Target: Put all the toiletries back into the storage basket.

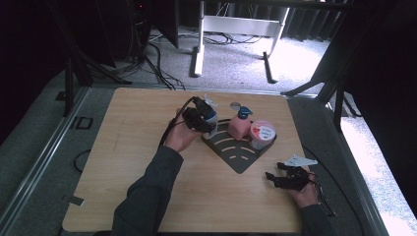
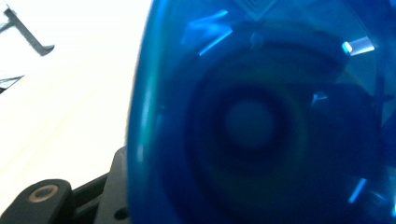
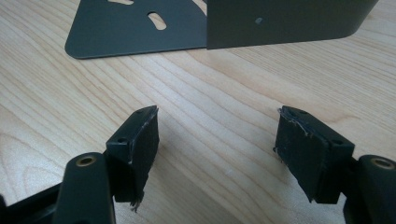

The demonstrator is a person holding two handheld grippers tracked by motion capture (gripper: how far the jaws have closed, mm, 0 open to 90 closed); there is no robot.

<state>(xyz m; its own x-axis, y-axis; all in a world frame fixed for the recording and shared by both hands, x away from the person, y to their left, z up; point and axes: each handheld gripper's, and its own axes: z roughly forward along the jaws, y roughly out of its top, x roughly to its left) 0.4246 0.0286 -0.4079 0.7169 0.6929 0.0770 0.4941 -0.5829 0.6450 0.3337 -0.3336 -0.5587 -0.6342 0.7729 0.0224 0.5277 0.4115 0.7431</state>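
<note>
A pale wood table (image 1: pixel 123 187) is standing on grey carpet; the left gripper (image 1: pixel 200 119) is clamping a glossy blue bottle (image 2: pixel 261 116), and the right gripper (image 3: pixel 215 149) is gaping wide at lower right.

dark grey sleeve (image 1: pixel 147 194), black right gripper (image 3: pixel 219 154), brass screws

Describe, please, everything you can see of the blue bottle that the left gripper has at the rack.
The blue bottle looks like translucent, glossy blue plastic with a pale top. The left gripper is closed around it at the left end of the dark slotted rack, beside the pink pump bottle. In the left gripper view its curved wall sits right against the camera, with bright glints and a dark round reflection. Whether its base rests on the rack cannot be told.
</note>
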